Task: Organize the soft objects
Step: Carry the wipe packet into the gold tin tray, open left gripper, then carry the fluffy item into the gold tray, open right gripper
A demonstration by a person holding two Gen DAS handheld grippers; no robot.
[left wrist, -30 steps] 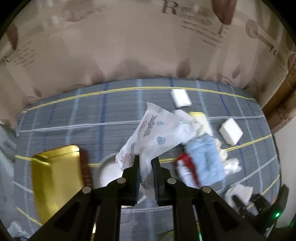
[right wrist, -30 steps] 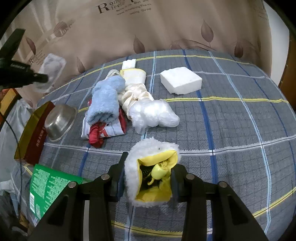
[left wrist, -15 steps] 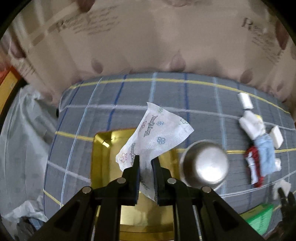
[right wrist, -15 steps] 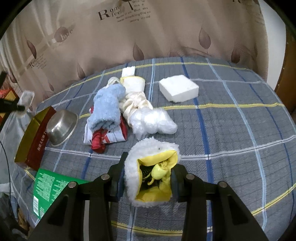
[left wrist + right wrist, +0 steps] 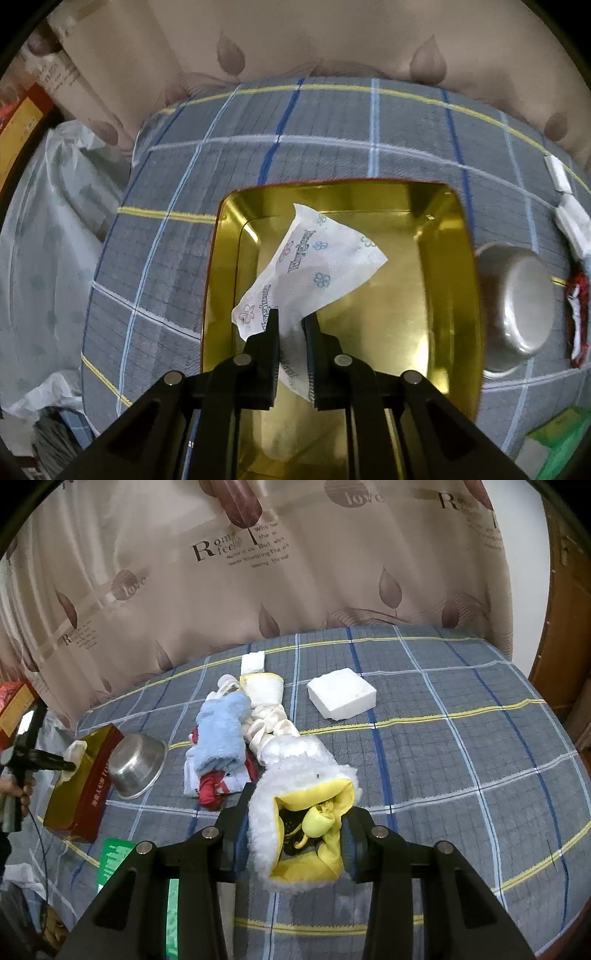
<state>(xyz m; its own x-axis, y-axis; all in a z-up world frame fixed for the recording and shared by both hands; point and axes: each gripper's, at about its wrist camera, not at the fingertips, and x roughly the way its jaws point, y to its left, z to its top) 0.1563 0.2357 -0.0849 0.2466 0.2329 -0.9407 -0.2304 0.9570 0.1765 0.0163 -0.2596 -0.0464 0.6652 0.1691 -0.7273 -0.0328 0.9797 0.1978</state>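
Observation:
My left gripper point(image 5: 291, 317) is shut on a white printed tissue pack point(image 5: 310, 266) and holds it just above the open gold tin box point(image 5: 436, 206). My right gripper point(image 5: 295, 812) is shut on a fluffy white and yellow plush pouch point(image 5: 295, 790), held above the plaid cloth. On the table in the right wrist view lie a light blue towel point(image 5: 221, 731), a red and white cloth point(image 5: 210, 786), a cream ruffled item point(image 5: 266, 716) and a white foam block point(image 5: 341, 698). The left gripper point(image 5: 70, 766) shows far left over the box point(image 5: 85, 786).
An upturned steel bowl point(image 5: 517, 306) sits right of the gold box, also seen in the right wrist view point(image 5: 136, 764). A green packet point(image 5: 114, 860) lies at the near left. A small white foam piece point(image 5: 253, 662) lies at the back. The table edge drops off at left.
My left gripper has carried the tissue pack leftward from over the pile and bowl to over the gold box and lowered it. My right gripper has lifted slightly with the plush pouch.

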